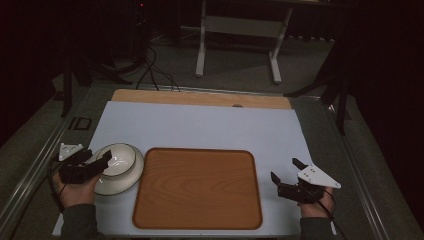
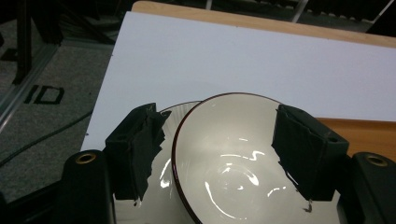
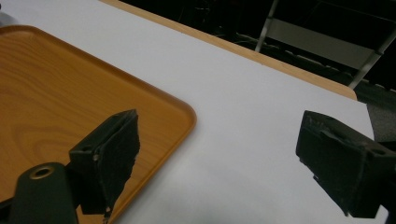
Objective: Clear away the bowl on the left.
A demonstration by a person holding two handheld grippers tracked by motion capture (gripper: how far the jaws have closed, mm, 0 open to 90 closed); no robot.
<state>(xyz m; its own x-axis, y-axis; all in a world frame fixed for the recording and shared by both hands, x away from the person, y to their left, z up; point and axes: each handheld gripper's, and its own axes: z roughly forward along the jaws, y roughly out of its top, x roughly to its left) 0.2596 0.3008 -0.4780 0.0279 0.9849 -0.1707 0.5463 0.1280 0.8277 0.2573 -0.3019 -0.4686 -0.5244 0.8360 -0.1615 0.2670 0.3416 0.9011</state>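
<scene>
White sheeting covers most of the worktop (image 1: 200, 127), with a strip of bare wood showing along its far edge. On the sheet lies a wooden tray (image 1: 197, 187) with rounded corners, set near the person's edge and roughly midway between the two hands. Just beside the tray's left edge sits a cream plate (image 1: 131, 176), and on that plate stands a cream bowl (image 1: 120, 159) with a thin dark rim; in the left gripper view the bowl (image 2: 224, 158) is tipped, its rim rising off the plate (image 2: 163, 182) at the far side.

The left gripper (image 1: 98, 162) is held over the plate's left part, its fingers (image 2: 137, 149) spread wide to either side of the bowl: one finger stands outside the bowl's rim above the plate, the other over the bowl's opposite rim. Whether either finger touches the bowl cannot be told.

The right gripper (image 1: 287, 170) hovers over the white sheet to the right of the tray, well apart from the bowl, with its fingers (image 3: 112, 154) wide apart and holding nothing.
</scene>
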